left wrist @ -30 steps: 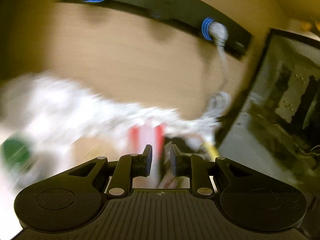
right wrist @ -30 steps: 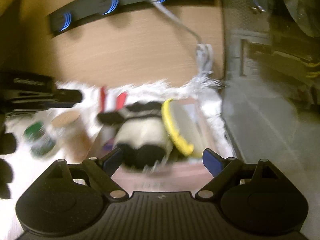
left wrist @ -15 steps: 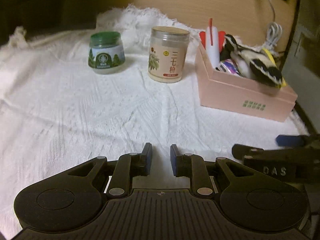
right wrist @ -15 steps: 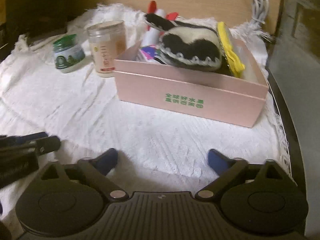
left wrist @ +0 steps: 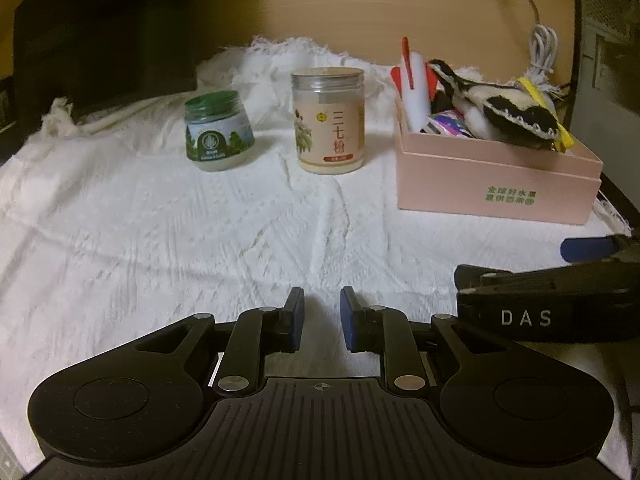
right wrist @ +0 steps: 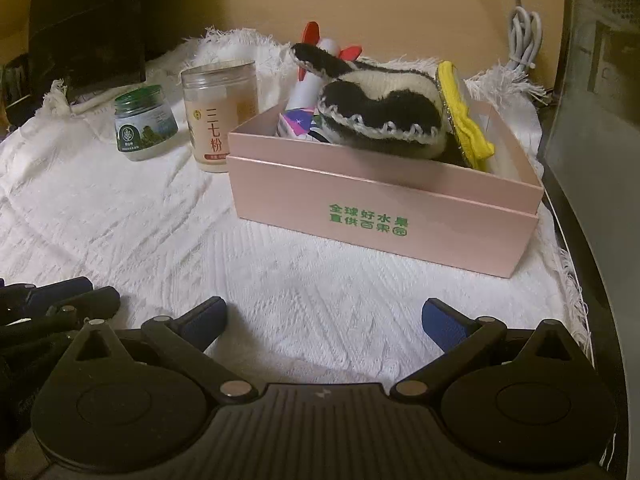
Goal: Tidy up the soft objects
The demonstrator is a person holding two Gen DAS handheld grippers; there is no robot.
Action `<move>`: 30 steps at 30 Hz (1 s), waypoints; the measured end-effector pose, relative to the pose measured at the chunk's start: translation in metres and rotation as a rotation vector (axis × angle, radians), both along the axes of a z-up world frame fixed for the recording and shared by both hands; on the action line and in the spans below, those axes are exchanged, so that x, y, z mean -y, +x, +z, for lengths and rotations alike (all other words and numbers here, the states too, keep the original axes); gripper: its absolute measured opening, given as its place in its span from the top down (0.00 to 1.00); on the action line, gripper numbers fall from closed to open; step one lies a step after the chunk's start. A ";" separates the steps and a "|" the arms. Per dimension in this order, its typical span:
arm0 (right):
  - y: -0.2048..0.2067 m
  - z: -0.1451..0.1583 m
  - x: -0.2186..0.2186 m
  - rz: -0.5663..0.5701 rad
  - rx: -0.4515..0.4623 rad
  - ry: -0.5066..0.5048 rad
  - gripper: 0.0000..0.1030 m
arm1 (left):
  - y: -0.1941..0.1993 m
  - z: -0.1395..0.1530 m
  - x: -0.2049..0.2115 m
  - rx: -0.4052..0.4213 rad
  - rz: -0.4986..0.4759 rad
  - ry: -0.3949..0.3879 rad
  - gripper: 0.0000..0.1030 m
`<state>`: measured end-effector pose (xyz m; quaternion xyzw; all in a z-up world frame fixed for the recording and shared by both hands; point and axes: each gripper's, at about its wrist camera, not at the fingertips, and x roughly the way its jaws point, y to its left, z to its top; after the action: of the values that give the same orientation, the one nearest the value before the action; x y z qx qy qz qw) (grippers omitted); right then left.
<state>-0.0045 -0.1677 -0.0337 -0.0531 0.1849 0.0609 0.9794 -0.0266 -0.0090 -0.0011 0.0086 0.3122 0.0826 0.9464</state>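
White textured cloth (right wrist: 140, 220) spread over the whole worktop, bare across its near half. Pink box (right wrist: 384, 216) standing on the cloth at the right, already loaded: black-and-white plush toy (right wrist: 380, 120) lying across the top, yellow soft piece (right wrist: 464, 120) wedged at its right end, red-and-white plush (left wrist: 416, 80) upright at the back, some colourful packet beneath, too buried to identify. Likely near the end of the sorting, with no soft item seen loose outside the box. Tall beige jar (left wrist: 328, 120) and short green-lidded jar (left wrist: 218, 136) left standing beside the box, both hard goods. Right gripper (right wrist: 324, 316) low over bare cloth before the box, jaws spread to their widest after just opening, nothing between. Left gripper (left wrist: 322, 320) nearly closed, gripping nothing.
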 end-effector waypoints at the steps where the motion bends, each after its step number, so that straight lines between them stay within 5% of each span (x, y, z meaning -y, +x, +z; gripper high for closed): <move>1: 0.000 0.000 0.000 0.000 0.000 0.001 0.00 | 0.000 0.000 -0.002 0.000 0.003 -0.014 0.79; 30: 0.000 0.000 0.000 -0.001 0.000 0.004 0.00 | 0.001 0.000 -0.004 0.005 0.006 -0.041 0.79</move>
<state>-0.0043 -0.1681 -0.0335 -0.0512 0.1848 0.0610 0.9795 -0.0259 -0.0050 -0.0014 -0.0121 0.3115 0.0792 0.9469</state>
